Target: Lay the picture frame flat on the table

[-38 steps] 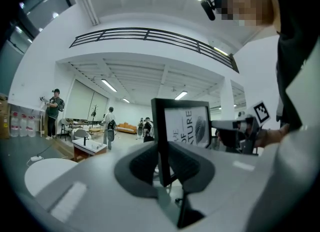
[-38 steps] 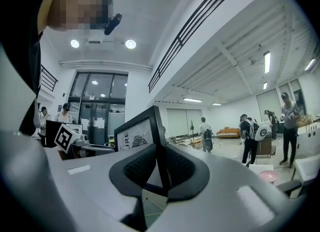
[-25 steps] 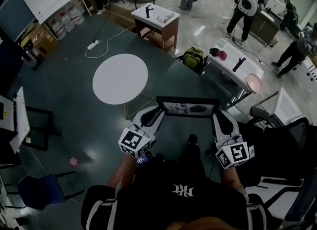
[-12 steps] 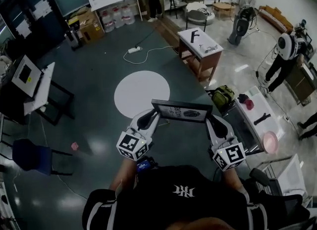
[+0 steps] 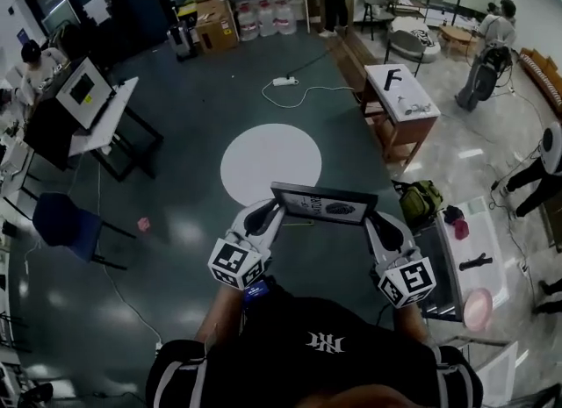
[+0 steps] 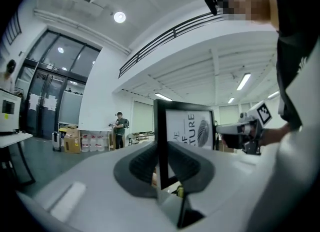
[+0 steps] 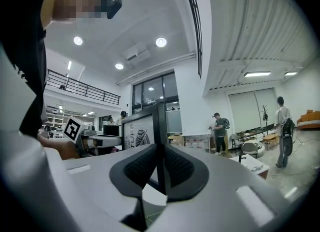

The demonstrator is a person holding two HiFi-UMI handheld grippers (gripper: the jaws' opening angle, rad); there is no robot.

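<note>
A black picture frame [image 5: 322, 204] with a white printed sheet hangs in the air in front of the person, held by its two side edges. My left gripper [image 5: 270, 211] is shut on the frame's left edge [image 6: 161, 141]. The frame's right edge [image 7: 161, 141] is clamped by my right gripper [image 5: 372, 217], which is shut too. In the left gripper view the print faces the camera and the right gripper [image 6: 245, 128] shows behind it. A round white table [image 5: 270, 162] stands on the dark floor just beyond the frame.
A wooden table [image 5: 400, 102] with small items stands far right. A dark bag [image 5: 419, 200] lies by a white table [image 5: 461, 257] at the right. A desk with a monitor [image 5: 83, 103] and a blue chair [image 5: 61, 225] are at the left. People stand far off.
The person has turned and walked with the frame. The round table now lies directly beyond the frame instead of to its left, and the room has slid rightward in view. Both grips are unchanged.
</note>
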